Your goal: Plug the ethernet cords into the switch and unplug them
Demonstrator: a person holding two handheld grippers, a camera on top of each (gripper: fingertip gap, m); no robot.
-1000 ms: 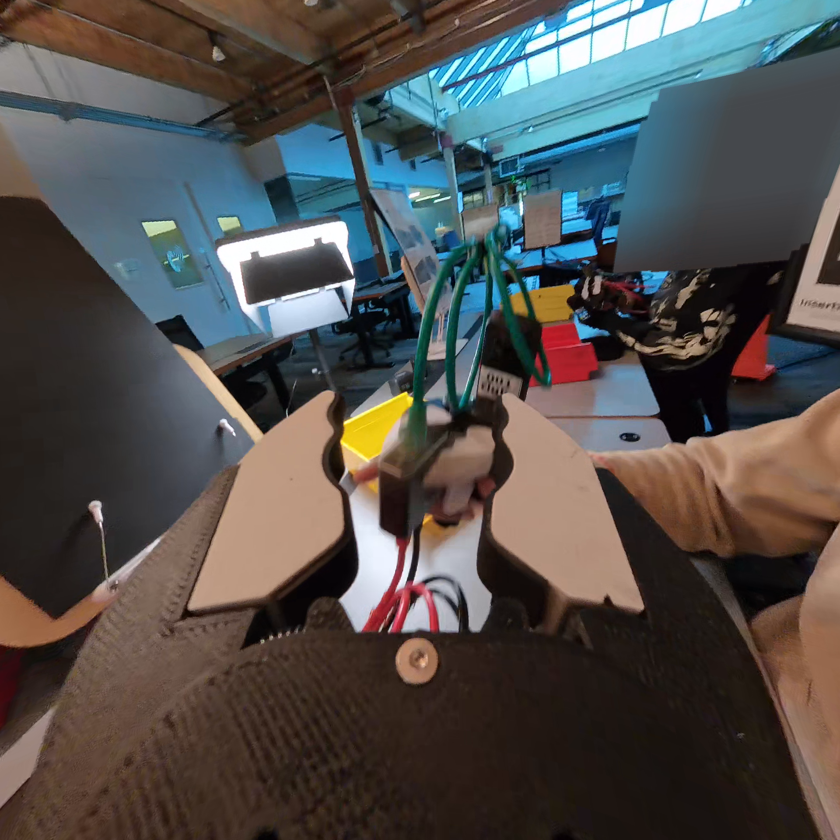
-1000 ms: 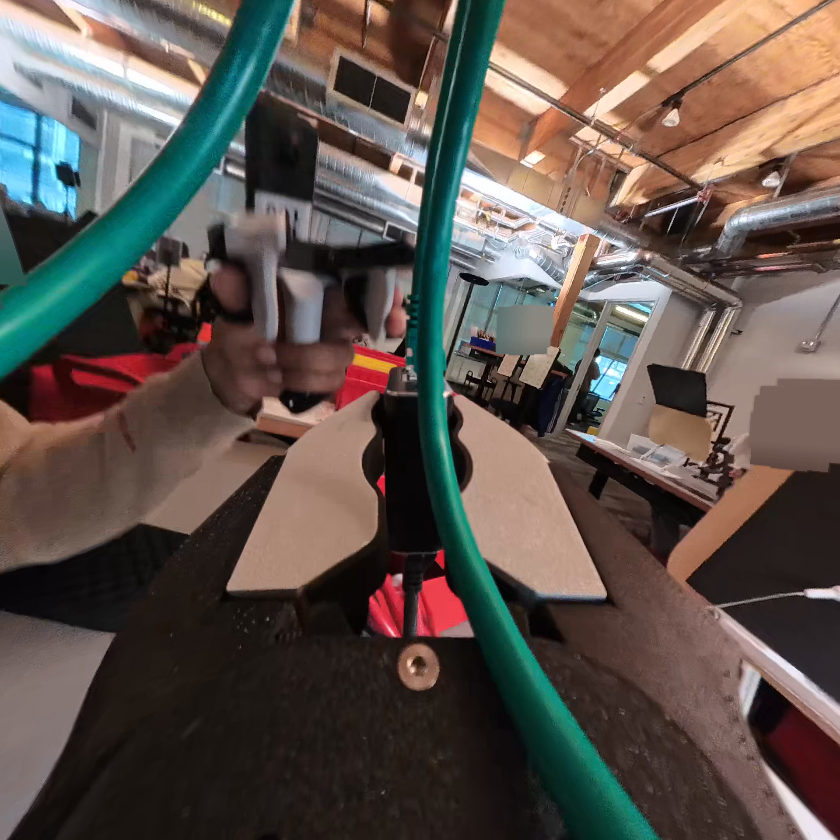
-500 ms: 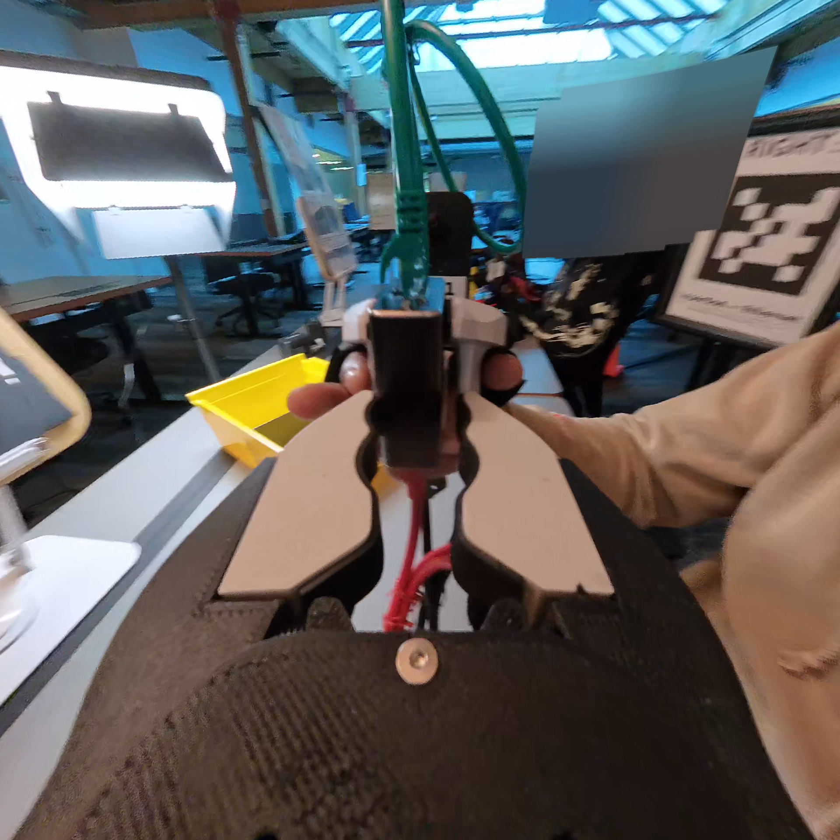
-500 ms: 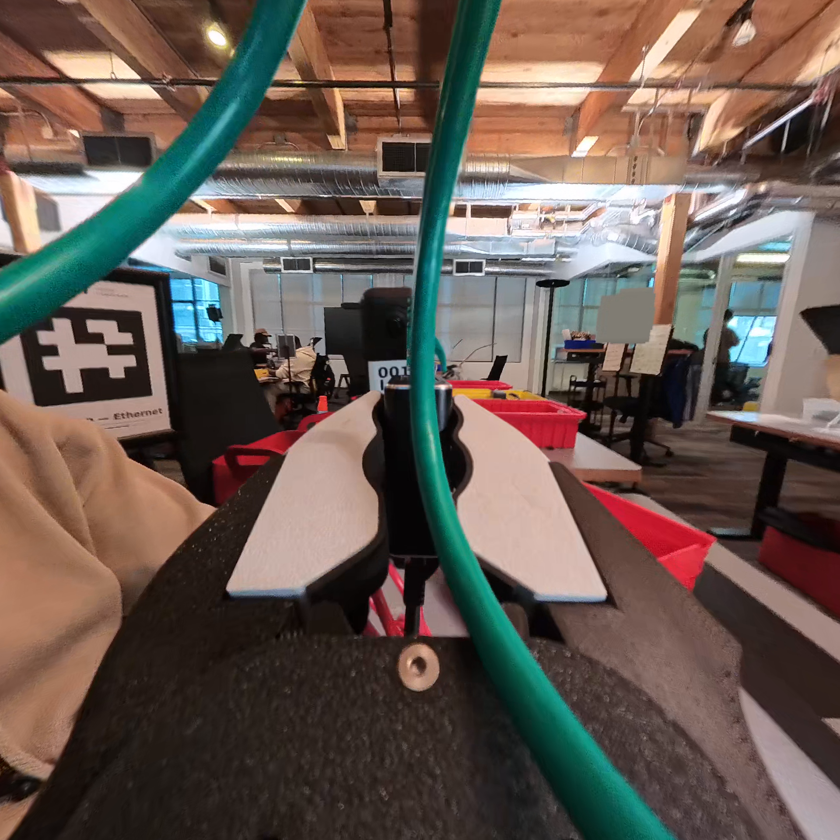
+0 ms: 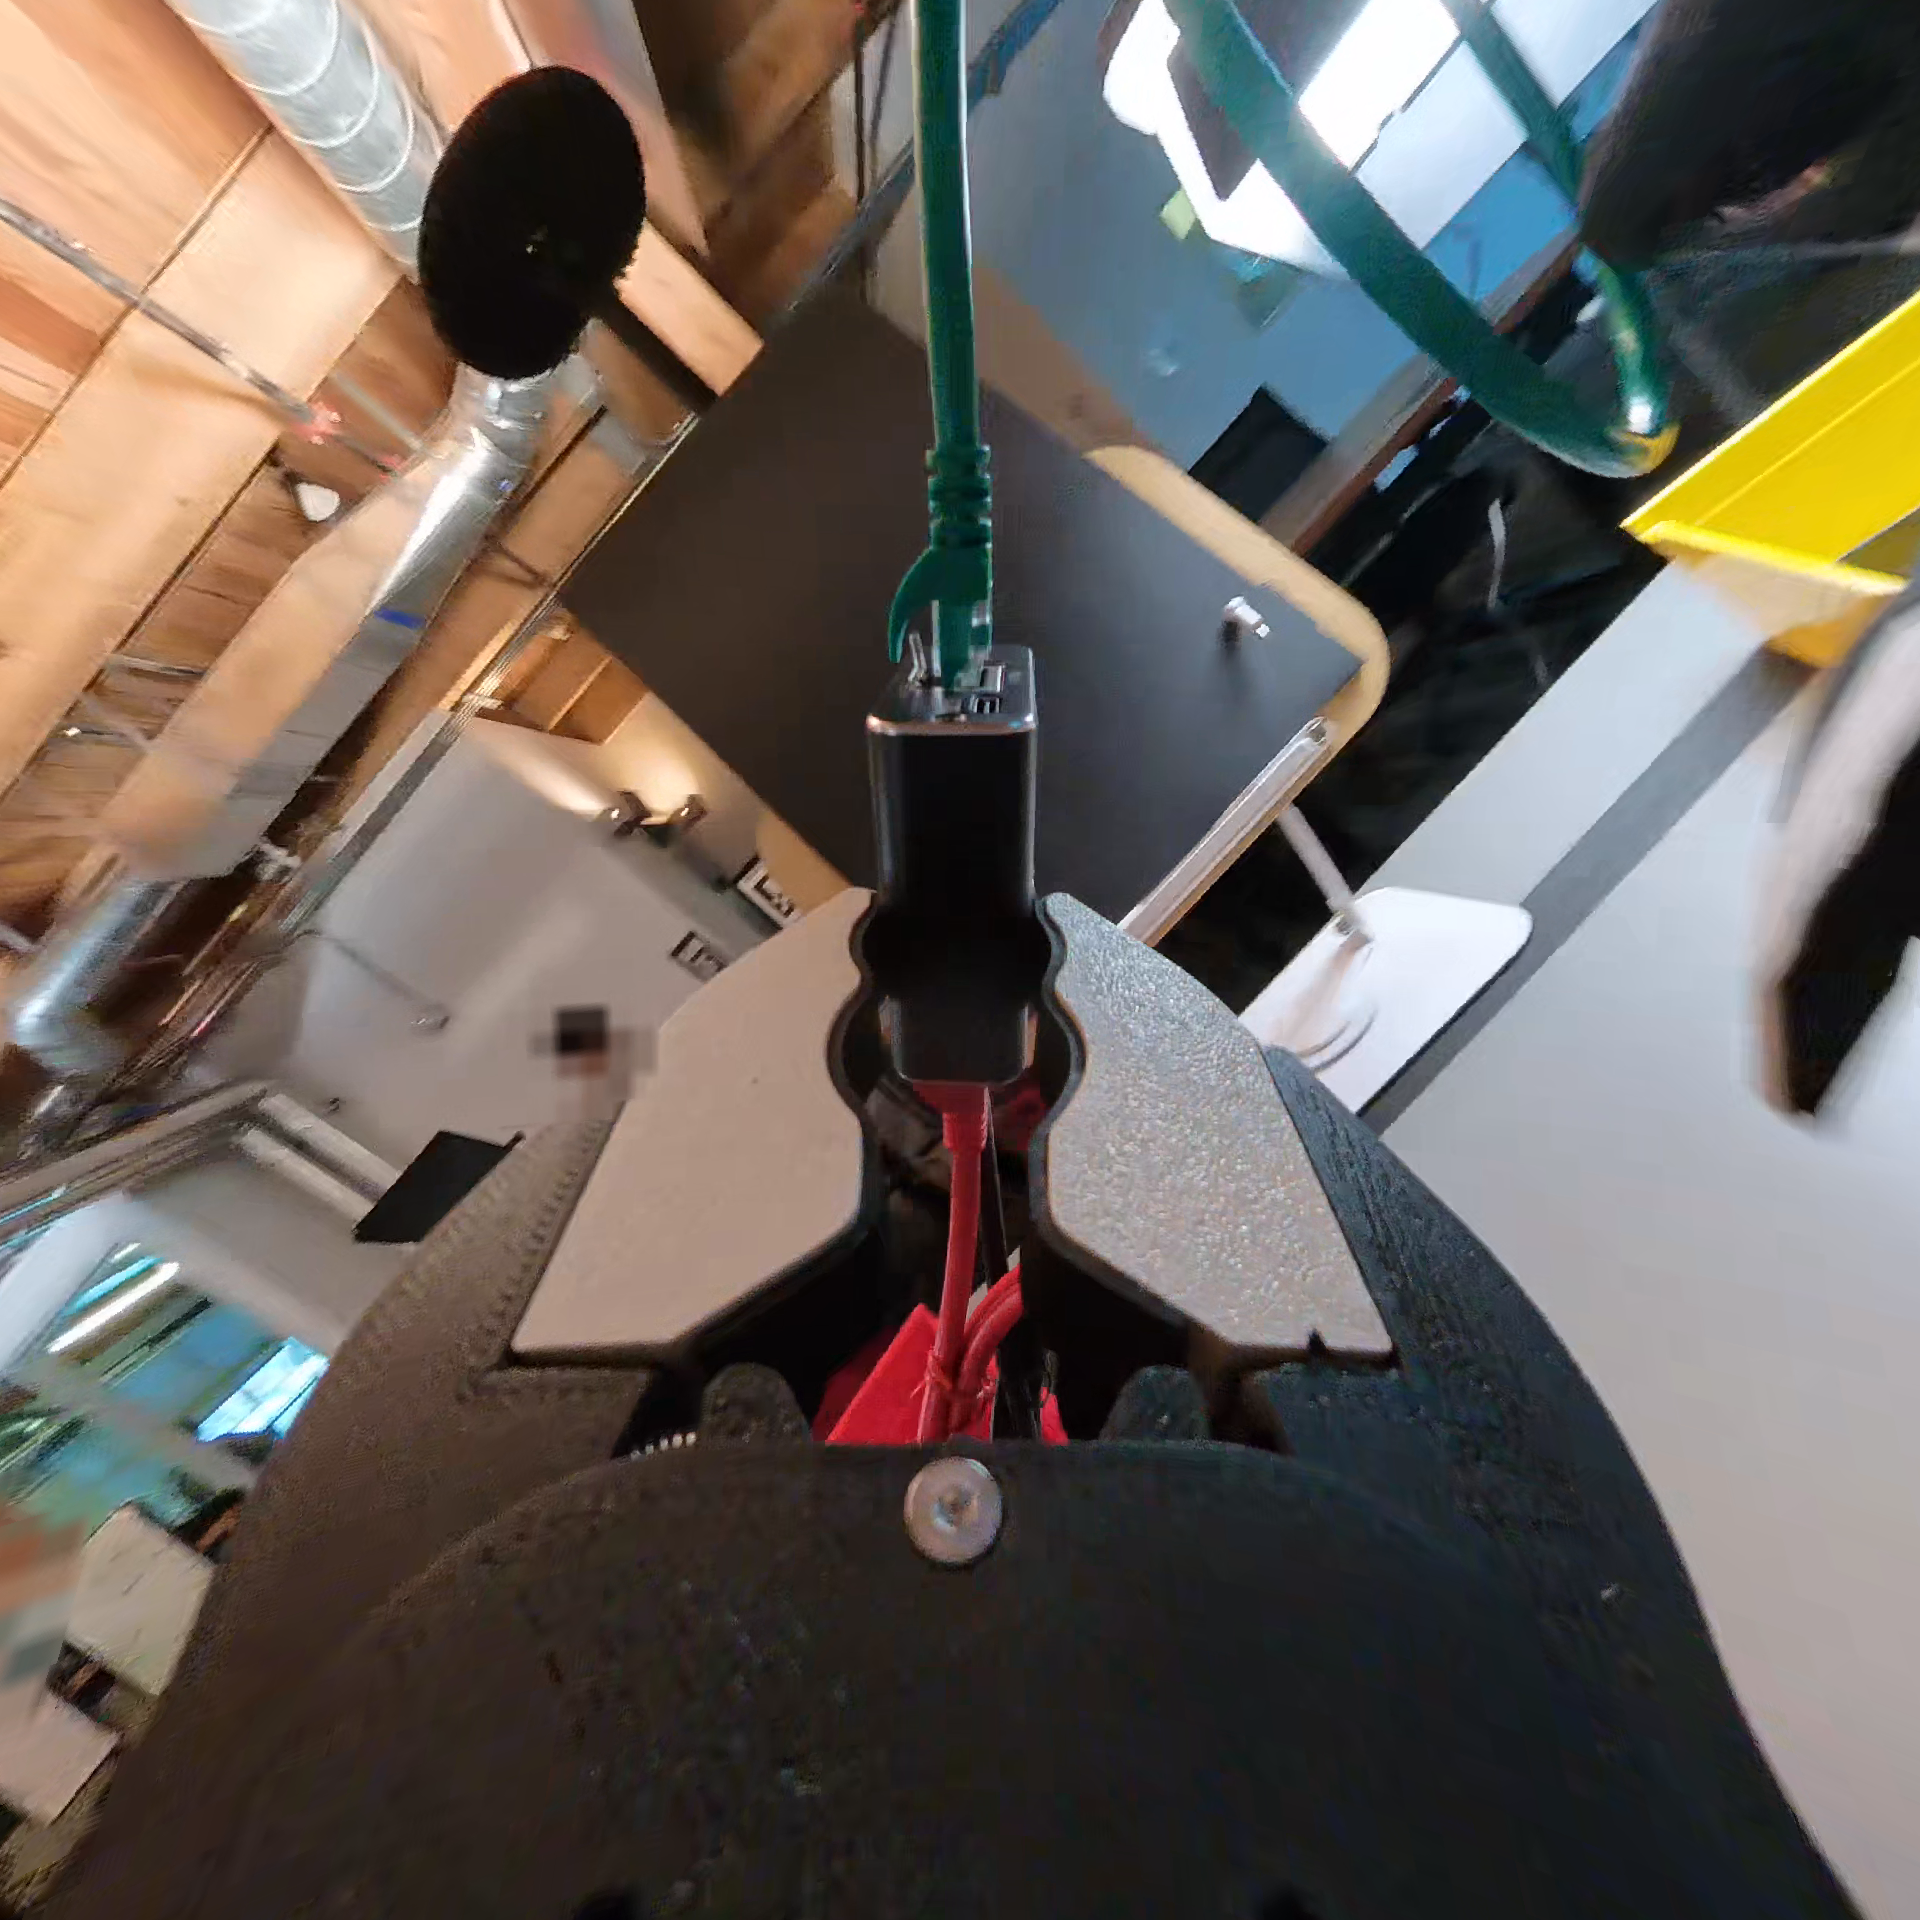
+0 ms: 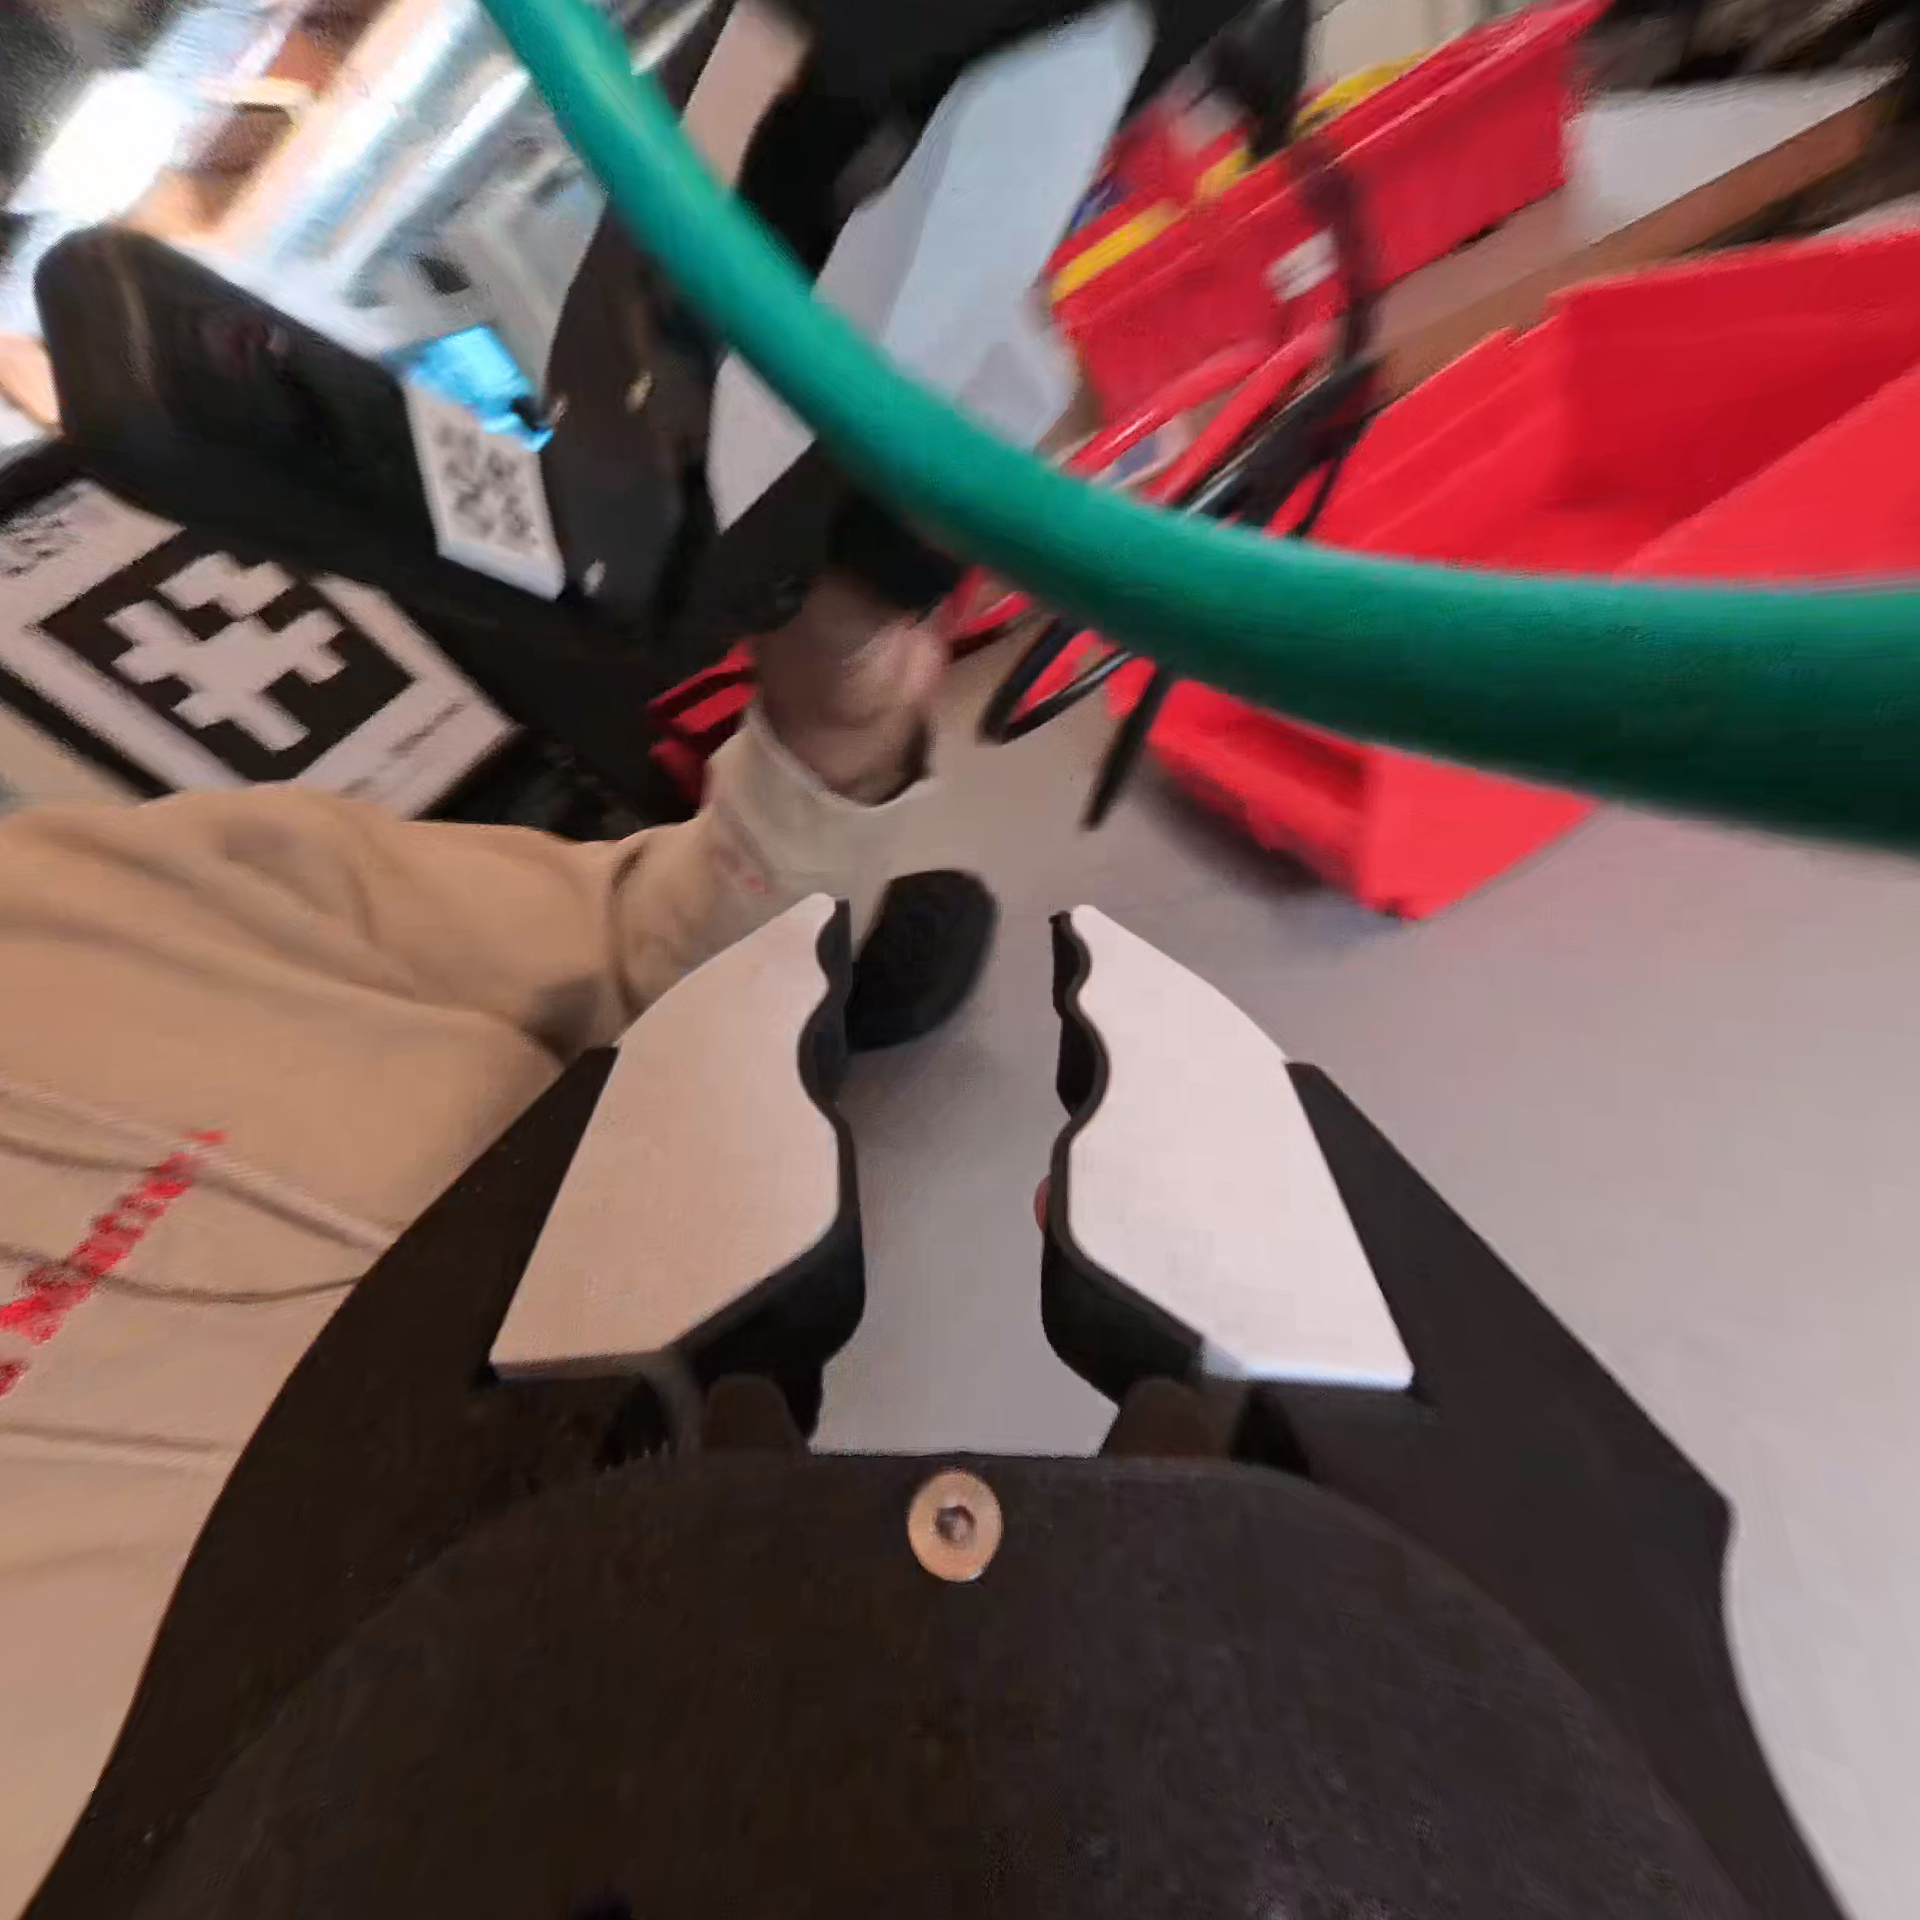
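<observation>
**Switch clamped, one green cord seated**

The left gripper [image 5: 954, 971] clamps the small black box-shaped switch [image 5: 952, 852]; a green ethernet cord [image 5: 951, 343] plugs into its far end, a red cord [image 5: 961, 1226] trails behind. Steady the switch, press the latch, pull straight. Only the right view shows the right gripper [image 6: 951, 1023] spread empty over grey tabletop [image 6: 1558, 1091], seemingly blurred by motion.

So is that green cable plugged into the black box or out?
In: the green cable has its plug seated in the black box.
</observation>
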